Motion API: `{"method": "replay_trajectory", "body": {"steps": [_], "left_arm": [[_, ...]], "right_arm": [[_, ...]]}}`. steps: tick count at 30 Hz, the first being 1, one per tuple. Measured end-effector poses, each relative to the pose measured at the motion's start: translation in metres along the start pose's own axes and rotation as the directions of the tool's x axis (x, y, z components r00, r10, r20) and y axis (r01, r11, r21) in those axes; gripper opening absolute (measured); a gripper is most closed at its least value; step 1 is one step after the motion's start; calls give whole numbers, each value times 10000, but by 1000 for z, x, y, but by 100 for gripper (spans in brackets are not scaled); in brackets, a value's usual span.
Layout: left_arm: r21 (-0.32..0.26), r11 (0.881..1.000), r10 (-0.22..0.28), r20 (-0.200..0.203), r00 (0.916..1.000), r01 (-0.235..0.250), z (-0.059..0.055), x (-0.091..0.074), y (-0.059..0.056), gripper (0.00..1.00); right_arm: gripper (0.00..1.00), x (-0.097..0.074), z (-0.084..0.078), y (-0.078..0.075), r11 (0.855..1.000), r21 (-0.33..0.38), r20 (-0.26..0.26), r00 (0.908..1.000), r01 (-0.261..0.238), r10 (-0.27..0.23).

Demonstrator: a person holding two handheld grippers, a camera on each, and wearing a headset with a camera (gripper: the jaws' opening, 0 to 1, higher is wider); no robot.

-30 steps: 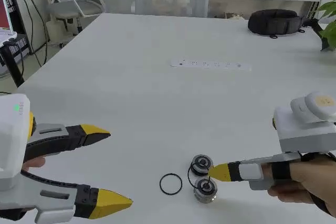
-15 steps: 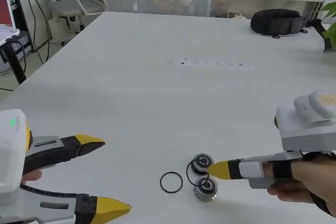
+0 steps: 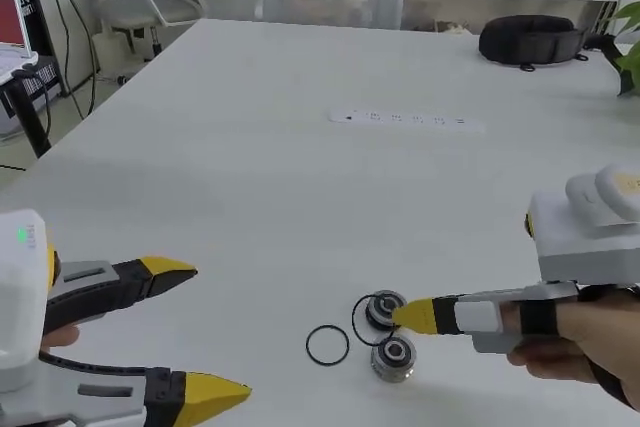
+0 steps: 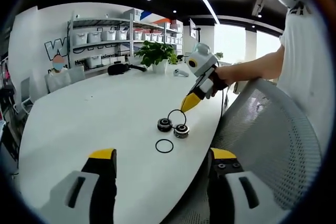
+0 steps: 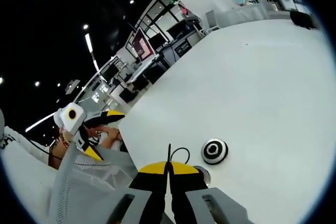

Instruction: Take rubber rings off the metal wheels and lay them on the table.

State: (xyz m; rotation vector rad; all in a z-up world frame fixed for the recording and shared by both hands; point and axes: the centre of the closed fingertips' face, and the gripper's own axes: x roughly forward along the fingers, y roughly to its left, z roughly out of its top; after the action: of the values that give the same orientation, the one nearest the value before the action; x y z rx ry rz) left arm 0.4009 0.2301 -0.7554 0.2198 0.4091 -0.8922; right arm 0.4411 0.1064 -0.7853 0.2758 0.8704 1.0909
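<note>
- In the right gripper view, the near wheel (image 5: 203, 174) is half hidden behind the fingers.
- Whether the pinched ring (image 3: 354, 320) is clear of the far wheel (image 3: 383, 309) is hard to tell.
- The right gripper (image 3: 405, 315) has its fingers pressed together on this thin black loop.
- A loose ring (image 3: 308, 345) lies flat on the worktop (image 3: 300, 177), left of the wheels.
- The left gripper (image 3: 215, 332) has its fingers spread wide and holds nothing.
</note>
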Motion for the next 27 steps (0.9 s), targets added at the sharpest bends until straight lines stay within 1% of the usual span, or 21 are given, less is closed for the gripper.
{"method": "replay_trajectory", "body": {"steps": [5,13,18,23,27], "left_arm": [[-202,9998,-49,69,10000,51,0,1,-2,68],[-297,9995,106,143,9998,-102,1,1,2,66],[-388,9992,62,87,9999,-59,-1,1,1,66],[-338,9994,62,-29,10000,-63,-2,1,1,66],[-380,9993,62,42,10000,-60,-1,1,1,67]], "right_arm": [[0,3,2,5,9999,-109,39,9999,-92,92],[0,10,3,13,9993,-305,-42,9997,-231,230],[0,16,0,19,9981,-497,-251,9991,-354,342],[0,20,-2,21,9973,-600,-405,9984,-427,403],[0,20,-3,19,9967,-690,-479,9981,-424,391]]}}
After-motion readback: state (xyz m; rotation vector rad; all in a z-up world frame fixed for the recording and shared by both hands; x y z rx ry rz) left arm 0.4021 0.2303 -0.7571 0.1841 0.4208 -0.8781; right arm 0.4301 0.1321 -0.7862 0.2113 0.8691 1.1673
